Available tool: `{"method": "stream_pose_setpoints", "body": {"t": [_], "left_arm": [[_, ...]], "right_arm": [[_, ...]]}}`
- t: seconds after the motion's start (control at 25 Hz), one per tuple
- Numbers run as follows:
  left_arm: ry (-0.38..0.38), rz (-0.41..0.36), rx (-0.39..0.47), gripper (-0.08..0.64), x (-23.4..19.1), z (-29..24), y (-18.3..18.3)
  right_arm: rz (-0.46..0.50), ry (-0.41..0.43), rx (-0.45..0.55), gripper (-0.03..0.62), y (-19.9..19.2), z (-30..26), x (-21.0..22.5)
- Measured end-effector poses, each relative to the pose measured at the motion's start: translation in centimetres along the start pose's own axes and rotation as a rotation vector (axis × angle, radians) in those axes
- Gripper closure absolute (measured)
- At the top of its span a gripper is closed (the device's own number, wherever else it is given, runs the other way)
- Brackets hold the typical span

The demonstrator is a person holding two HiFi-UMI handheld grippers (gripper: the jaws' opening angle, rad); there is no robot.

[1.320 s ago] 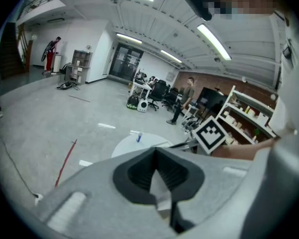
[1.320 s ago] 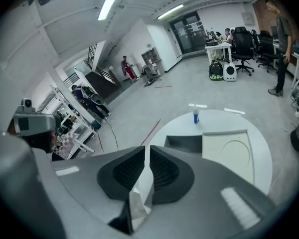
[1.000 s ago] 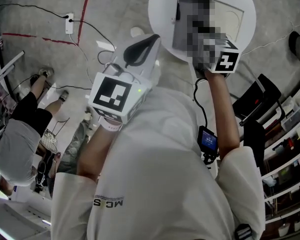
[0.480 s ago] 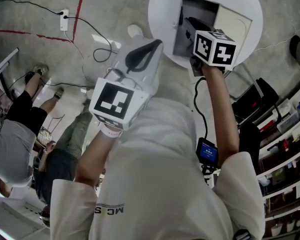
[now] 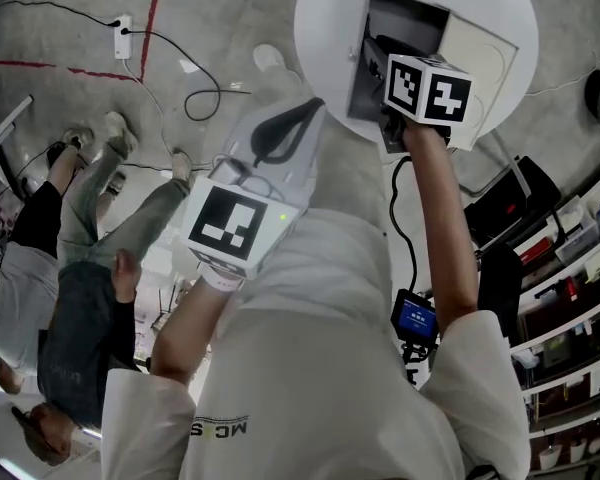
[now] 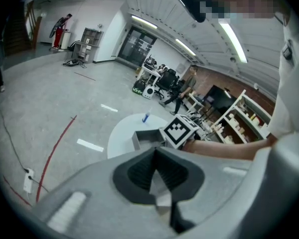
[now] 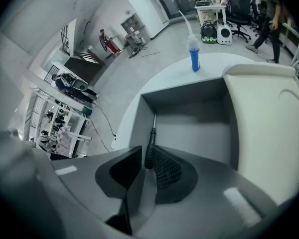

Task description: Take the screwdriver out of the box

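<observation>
The right gripper's (image 7: 147, 159) jaws stand narrow, pinched on the ribbed black handle of the slim, steel-shafted screwdriver (image 7: 151, 141). Its long axis runs straight ahead from the jaws, along the left wall inside the open grey box (image 7: 189, 96) on the round white table (image 7: 132, 116). In its own view the left gripper (image 6: 155, 156) has its jaws together on nothing, well apart from the table. The head view shows the right gripper reaching into the box, so lifting out looks like its job alone.

We see a round white worktop (image 5: 325, 28) with a blue bottle (image 7: 193, 54) upright near its far edge. Left, a red floor line (image 5: 152, 18) and power strip (image 5: 123, 36); right, shelves (image 5: 570, 268).
</observation>
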State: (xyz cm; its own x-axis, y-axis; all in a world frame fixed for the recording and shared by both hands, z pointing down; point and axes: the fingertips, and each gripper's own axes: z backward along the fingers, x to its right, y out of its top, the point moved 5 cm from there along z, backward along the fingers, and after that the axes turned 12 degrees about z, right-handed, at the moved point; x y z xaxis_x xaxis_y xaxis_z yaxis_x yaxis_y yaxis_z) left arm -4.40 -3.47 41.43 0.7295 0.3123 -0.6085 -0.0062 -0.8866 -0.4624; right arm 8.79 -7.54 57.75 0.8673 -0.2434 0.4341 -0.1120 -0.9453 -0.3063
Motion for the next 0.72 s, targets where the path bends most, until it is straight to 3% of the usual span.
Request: {"method": "stream_pose_setpoints", "body": {"t": [0.52, 0.72], "left_arm": [[-0.004, 0.028, 0.011, 0.558, -0.5, -0.1, -1.5], [0.000, 0.043, 0.022, 0.558, -0.6, 0.1, -2.2]], "right_arm": [[-0.117, 0.078, -0.060, 0.522, -1.4, -2.1, 0.6], [-0.102, 0.101, -0.078, 0.503, -1.5, -2.4, 0.6]]}}
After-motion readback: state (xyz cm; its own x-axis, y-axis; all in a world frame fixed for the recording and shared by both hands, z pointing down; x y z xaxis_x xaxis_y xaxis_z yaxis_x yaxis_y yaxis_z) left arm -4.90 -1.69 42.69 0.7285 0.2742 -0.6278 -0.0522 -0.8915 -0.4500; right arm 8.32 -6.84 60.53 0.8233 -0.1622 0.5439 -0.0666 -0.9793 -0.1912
